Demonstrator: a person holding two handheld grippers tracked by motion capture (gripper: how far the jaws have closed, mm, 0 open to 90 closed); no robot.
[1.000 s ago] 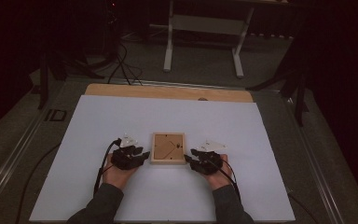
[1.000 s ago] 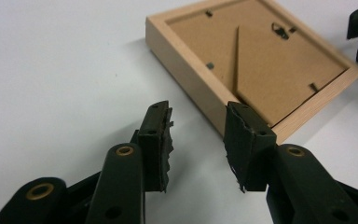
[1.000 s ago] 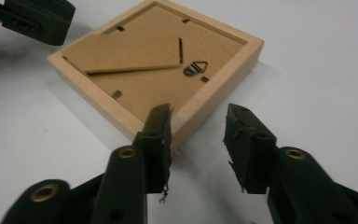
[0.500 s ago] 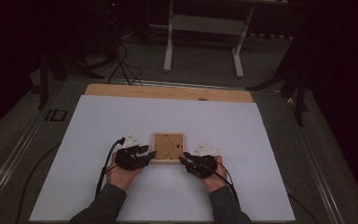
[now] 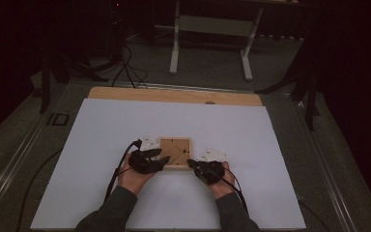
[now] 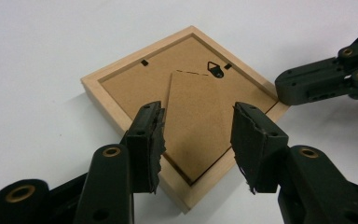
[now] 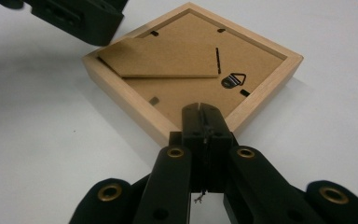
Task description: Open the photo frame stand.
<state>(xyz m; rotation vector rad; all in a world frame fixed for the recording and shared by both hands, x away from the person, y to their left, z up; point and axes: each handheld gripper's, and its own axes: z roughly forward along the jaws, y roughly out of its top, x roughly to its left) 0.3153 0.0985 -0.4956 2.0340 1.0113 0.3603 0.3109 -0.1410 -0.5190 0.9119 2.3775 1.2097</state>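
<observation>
Right gripper [image 7: 200,112]: jaws just closed, now together, tips at the near corner of the picture frame [image 7: 191,70]; nothing visibly between them.
Left gripper [image 6: 198,135]: jaws just opening, apart over the frame's easel stand [image 6: 198,126].
Frame: face down, mid-table [image 5: 101,125].
Judgement: right steadies; left readies to lift the stand.
</observation>
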